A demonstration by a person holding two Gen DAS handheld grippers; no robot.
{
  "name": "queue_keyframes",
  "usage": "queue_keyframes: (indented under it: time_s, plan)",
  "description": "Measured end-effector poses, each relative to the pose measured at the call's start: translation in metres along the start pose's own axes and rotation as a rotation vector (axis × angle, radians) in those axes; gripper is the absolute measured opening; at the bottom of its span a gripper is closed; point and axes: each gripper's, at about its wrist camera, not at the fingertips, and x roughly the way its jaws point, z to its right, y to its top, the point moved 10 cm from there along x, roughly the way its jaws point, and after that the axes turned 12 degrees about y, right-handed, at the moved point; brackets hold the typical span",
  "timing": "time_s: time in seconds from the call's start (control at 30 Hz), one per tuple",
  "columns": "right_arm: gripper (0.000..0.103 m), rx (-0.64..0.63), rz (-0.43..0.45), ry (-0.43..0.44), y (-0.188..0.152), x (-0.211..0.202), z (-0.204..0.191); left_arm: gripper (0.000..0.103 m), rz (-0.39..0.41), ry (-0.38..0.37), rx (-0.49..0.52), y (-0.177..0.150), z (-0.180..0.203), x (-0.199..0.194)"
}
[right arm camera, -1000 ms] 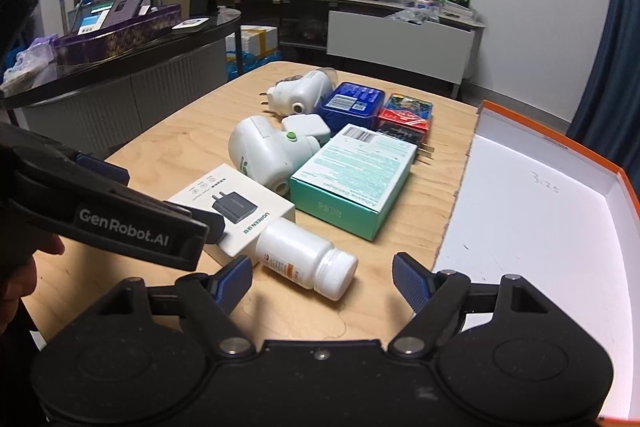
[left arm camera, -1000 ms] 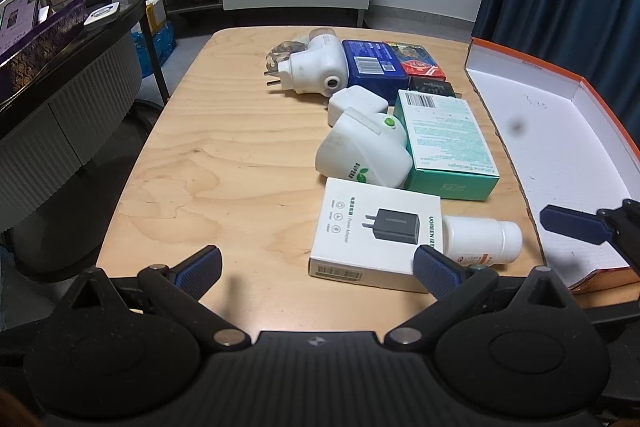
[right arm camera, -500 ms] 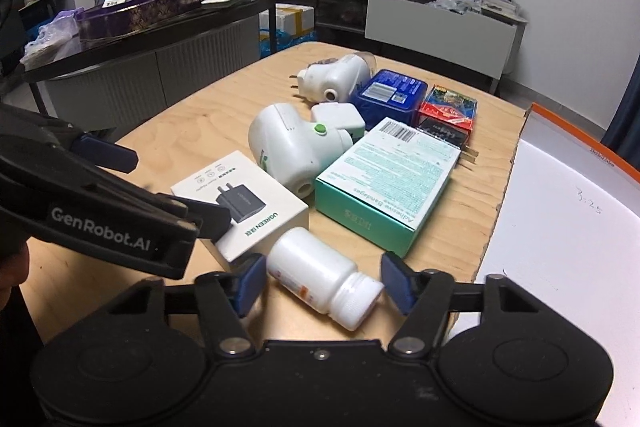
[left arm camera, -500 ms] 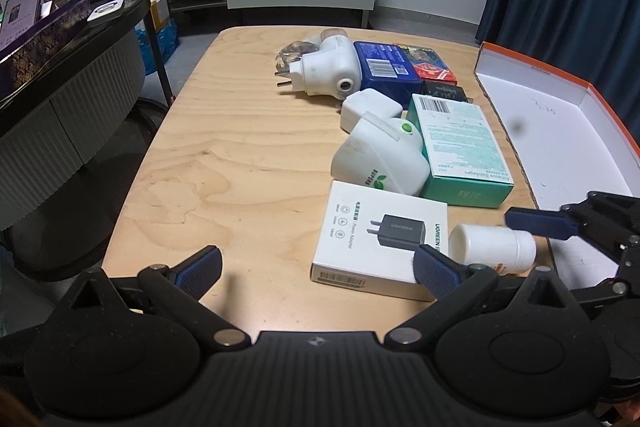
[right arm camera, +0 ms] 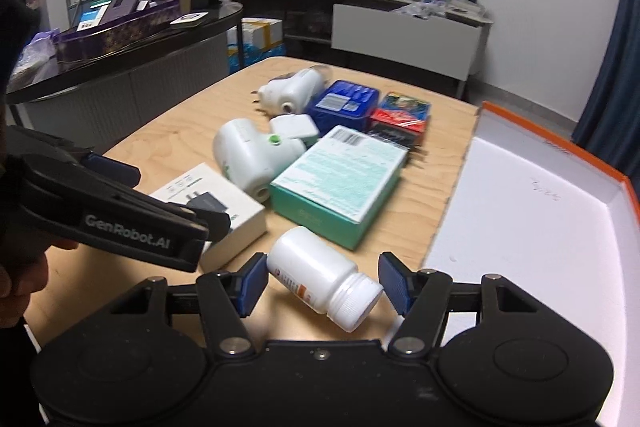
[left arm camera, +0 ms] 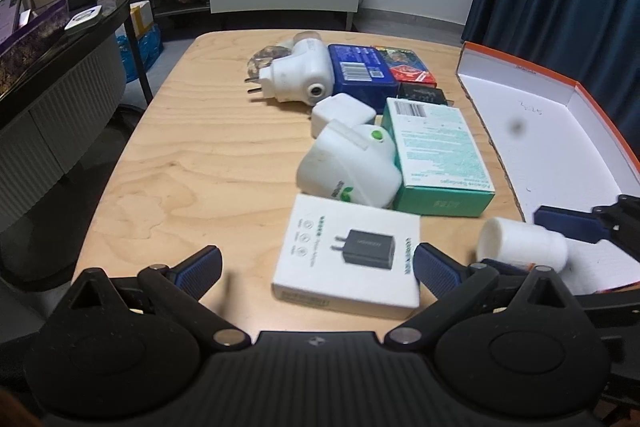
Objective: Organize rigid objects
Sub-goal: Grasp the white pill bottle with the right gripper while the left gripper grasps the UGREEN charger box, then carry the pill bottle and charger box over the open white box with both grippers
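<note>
The right gripper point(right arm camera: 323, 285) has just been closing, and there between its blue pads sits the white pill bottle point(right arm camera: 322, 278), lying on its side and tilted, cap toward the right-hand pad. The left pad point(right arm camera: 252, 283) meets the bottle's base; at the cap end the contact is hard to make out, so call it a clasp around the bottle rather than a firm squeeze. In the left wrist view the bottle point(left arm camera: 520, 242) shows at the near edge of the orange-rimmed box point(left arm camera: 592, 95), right where the wooden table point(left arm camera: 192, 163) gives way to the box's white floor. The left gripper point(left arm camera: 316, 267) stands wide open with nothing between its pads, hovering over the near end of the table. Working out from the bottle: the white charger box point(right arm camera: 212, 203) lies just to its left, the teal carton point(right arm camera: 340, 183) just beyond it, and the white plug-in device with a green dot point(right arm camera: 252, 155) rests against that carton's left side. Farther behind the carton sit a blue tin point(right arm camera: 344, 103) and a red packet point(right arm camera: 400, 115).
</note>
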Motion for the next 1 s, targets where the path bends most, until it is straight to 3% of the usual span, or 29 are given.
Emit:
queue_keyframes:
  time_s: [0.23, 0.33, 0.47, 1.0]
  plan:
    - [0.074, 0.027, 0.030, -0.020, 0.002, -0.013, 0.006, 0.103, -0.004, 0.022, 0.044, -0.003, 0.012, 0.008]
    - [0.074, 0.035, 0.034, -0.023, 0.002, -0.015, 0.008, 0.092, -0.028, 0.028, 0.042, -0.005, 0.011, 0.016]
    - [0.074, 0.041, 0.041, -0.026, 0.002, -0.018, 0.008, 0.079, -0.001, 0.034, 0.053, -0.003, 0.010, 0.012]
    - [0.074, 0.089, 0.083, -0.061, 0.008, -0.037, 0.019, 0.079, 0.099, 0.021, 0.020, 0.024, 0.019, -0.028]
